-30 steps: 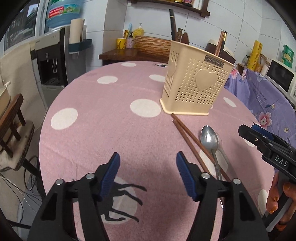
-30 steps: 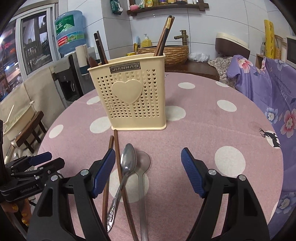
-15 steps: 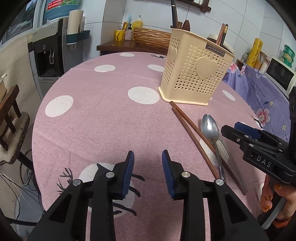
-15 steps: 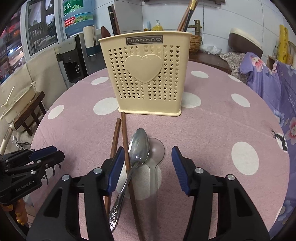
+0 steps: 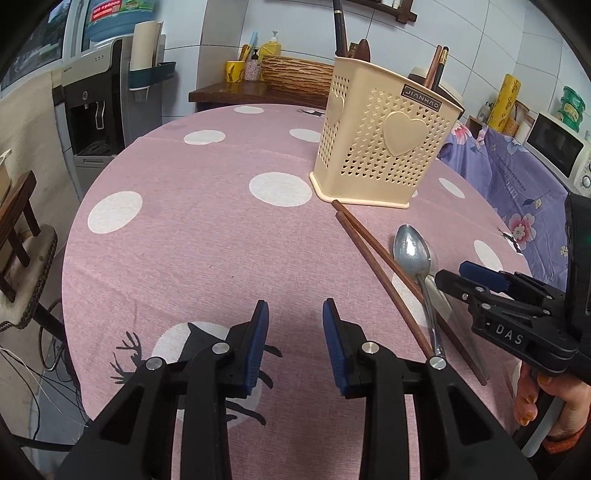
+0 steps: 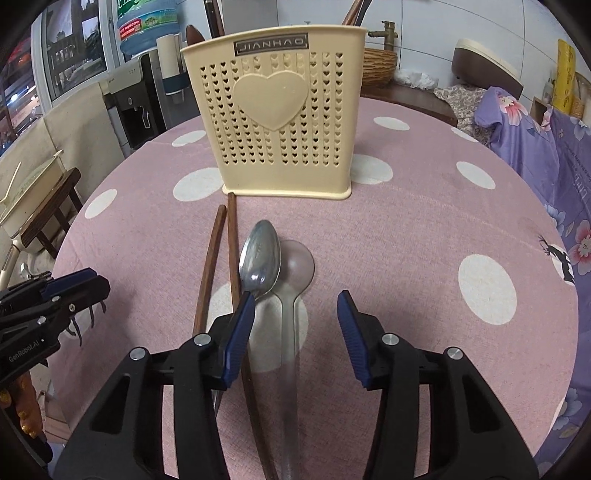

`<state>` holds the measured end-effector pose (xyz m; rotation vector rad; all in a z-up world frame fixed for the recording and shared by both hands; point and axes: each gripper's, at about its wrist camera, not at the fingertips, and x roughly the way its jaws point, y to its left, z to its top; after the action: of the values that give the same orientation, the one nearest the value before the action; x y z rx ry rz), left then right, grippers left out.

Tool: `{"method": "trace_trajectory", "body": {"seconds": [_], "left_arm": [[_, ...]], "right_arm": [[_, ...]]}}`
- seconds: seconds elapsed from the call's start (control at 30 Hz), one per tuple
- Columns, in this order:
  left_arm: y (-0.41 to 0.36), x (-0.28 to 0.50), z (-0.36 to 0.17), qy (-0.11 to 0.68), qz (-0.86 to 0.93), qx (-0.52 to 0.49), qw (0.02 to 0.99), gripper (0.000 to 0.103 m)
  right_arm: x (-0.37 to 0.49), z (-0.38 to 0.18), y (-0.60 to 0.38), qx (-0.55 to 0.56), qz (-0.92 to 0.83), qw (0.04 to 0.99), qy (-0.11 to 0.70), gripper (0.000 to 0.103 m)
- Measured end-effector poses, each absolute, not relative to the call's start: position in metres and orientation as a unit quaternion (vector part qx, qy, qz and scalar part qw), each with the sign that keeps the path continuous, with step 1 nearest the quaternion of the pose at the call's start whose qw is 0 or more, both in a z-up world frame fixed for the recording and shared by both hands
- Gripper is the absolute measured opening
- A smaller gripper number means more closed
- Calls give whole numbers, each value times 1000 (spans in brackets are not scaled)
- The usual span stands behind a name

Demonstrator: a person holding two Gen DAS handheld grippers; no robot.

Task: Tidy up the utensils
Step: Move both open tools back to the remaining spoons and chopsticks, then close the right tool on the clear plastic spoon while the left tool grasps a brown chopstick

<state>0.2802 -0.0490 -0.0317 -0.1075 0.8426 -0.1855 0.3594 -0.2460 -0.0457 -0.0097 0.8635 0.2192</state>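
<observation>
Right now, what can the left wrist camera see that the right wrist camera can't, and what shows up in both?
Only the left wrist view shows the microwave, the deer print on the tablecloth under the open left gripper, and the right gripper from the side.

Only the right wrist view shows the brass faucet and the clear plastic spoon's whole round bowl, between the open right gripper's fingers.

Both show the cream utensil holder, the two brown chopsticks, the metal spoon and the water dispenser.
</observation>
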Motion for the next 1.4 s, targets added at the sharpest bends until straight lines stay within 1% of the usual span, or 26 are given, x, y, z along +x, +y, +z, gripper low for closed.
{"method": "trace_trajectory", "body": {"seconds": [0.17, 0.4, 0.47, 0.6, 0.7, 0.83, 0.9, 0.97, 1.03, 1.1, 1.3, 1.4], "left_arm": [[-49, 281, -32, 409, -89, -52, 907, 31], [-50, 280, -33, 411, -89, -52, 906, 31], [-50, 280, -33, 412, -90, -52, 905, 31], [-52, 279, -33, 412, -92, -52, 905, 31], [-52, 280, -33, 412, -93, -52, 905, 31], [-54, 281, -34, 414, -95, -53, 904, 31], [-55, 282, -34, 415, -96, -51, 903, 31], [-57, 283, -34, 416, -98, -51, 903, 31], [-58, 283, -34, 416, -99, -50, 902, 31], [-59, 284, -34, 417, -100, -48, 902, 31], [-60, 287, -32, 416, -100, -46, 902, 31], [-63, 289, -31, 417, -102, -40, 902, 31]], "right_arm": [[360, -53, -244, -13, 105, 898, 427, 43], [363, -57, -244, -26, 95, 895, 435, 32], [364, -56, -245, -27, 94, 894, 437, 31], [366, -56, -251, -23, 86, 894, 439, 24], [367, -56, -259, -21, 80, 895, 439, 22], [369, -56, -270, -13, 73, 895, 439, 22], [371, -55, -276, 10, 79, 895, 438, 22], [373, -56, -281, 33, 81, 894, 439, 27], [376, -55, -281, 43, 78, 893, 441, 35], [380, -55, -278, 36, 73, 894, 441, 39], [392, -55, -262, -5, 46, 893, 447, 39], [399, -55, -261, -1, 37, 892, 452, 39]]}}
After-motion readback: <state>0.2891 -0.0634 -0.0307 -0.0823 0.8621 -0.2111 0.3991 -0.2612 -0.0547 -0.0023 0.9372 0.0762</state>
